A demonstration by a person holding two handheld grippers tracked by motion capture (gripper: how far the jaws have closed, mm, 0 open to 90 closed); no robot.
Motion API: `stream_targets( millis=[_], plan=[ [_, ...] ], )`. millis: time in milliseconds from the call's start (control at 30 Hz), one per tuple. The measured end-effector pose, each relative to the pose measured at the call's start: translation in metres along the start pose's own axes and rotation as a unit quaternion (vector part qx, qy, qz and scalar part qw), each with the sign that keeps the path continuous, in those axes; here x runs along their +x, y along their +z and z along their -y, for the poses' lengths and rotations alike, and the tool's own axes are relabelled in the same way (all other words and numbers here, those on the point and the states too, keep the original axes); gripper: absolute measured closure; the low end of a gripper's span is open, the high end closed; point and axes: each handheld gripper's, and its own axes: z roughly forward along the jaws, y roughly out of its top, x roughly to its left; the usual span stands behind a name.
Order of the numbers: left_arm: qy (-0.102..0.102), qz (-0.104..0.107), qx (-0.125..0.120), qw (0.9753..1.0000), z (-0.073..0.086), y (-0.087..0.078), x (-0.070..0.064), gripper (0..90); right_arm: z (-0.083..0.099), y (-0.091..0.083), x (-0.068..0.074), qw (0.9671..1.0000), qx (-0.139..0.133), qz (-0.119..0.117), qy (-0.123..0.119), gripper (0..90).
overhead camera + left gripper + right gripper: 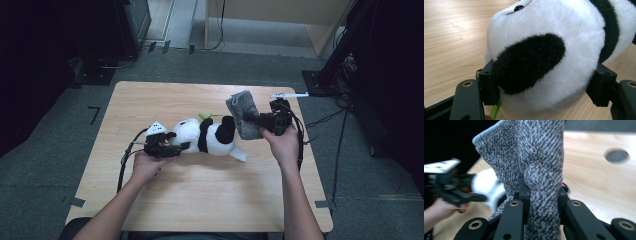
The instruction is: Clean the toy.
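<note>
1. In the left gripper view, nearest the lens, the left gripper point(544, 87) had its two black jaws pressed into either side of the plush panda point(554, 50) at the white head, with a black ear patch against one jaw — the fur bulged between them, so the hold looked firm. The panda lay on the wooden table point(449, 37).

2. In the right gripper view, the right gripper point(541, 195) was clamped on a grey knitted cloth point(534, 157), which stood up bunched between the jaws. Farther off, blurred, sat the other hand point(436, 212) and a patch of white fur.

3. In the high view, the panda point(210, 135) lay on its side near the table's middle, head toward the left gripper point(172, 146); the cloth point(243, 115) hung from the right gripper point(262, 120), touching or just beside the black limbs at the panda's far end.

4. To do the step well — wiping the toy, by my reading — the left hold should have stayed steady so the panda did not slide, while the cloth was drawn along the fur in light strokes.

5. The bunched cloth offered little flat face; angling it broadside would have served better. Pressing hard risked dragging the toy from the jaws.
</note>
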Motion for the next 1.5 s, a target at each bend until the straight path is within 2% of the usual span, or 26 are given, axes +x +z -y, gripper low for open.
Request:
stream_targets(
  millis=[133,233,300,467,700,833,933,1100,1200,1300,1500],
  plan=[
    [0.005,-0.005,-0.004,1.0,0.001,0.0,-0.003,27.5,-0.005,0.002,0.033,0.9988,-0.016,-0.035,-0.031,76.6],
    [0.003,-0.008,-0.005,1.0,0.001,0.0,-0.005,27.5,-0.003,0.021,0.053,0.9971,-0.01,-0.059,-0.047,76.6],
    [0.003,-0.01,-0.006,0.9999,0.002,0.001,-0.007,27.5,-0.001,0.036,0.061,0.9962,0.0,-0.071,-0.051,76.6],
    [0.007,-0.012,-0.006,0.9999,0.003,0.002,-0.012,27.4,0.008,0.074,0.079,0.9939,0.034,-0.084,-0.063,76.5],
    [0.01,-0.017,-0.007,0.9998,0.003,0.003,-0.016,27.3,0.018,0.11,0.103,0.9902,0.061,-0.093,-0.084,76.1],
    [0.008,-0.017,-0.005,0.9998,0.004,0.003,-0.016,27.4,0.025,0.127,0.104,0.9891,0.075,-0.086,-0.093,75.8],
    [0.009,-0.017,-0.004,0.9998,0.004,0.004,-0.016,27.5,0.025,0.128,0.1,0.9888,0.075,-0.082,-0.1,76.0],
    [0.005,-0.016,0.0,0.9999,0.003,0.004,-0.015,28.1,0.023,0.119,0.088,0.9899,0.079,-0.055,-0.104,75.3],
    [0.006,-0.014,0.0,0.9999,0.003,0.004,-0.014,28.2,0.023,0.112,0.074,0.9915,0.081,-0.035,-0.096,75.7],
    [0.012,-0.013,0.001,0.9998,0.002,0.004,-0.015,28.2,0.021,0.105,0.06,0.993,0.083,-0.038,-0.075,76.1],
    [0.01,-0.009,0.004,0.9999,0.001,0.004,-0.013,28.7,0.017,0.094,0.05,0.9936,0.083,-0.034,-0.068,76.1]
  ],
)
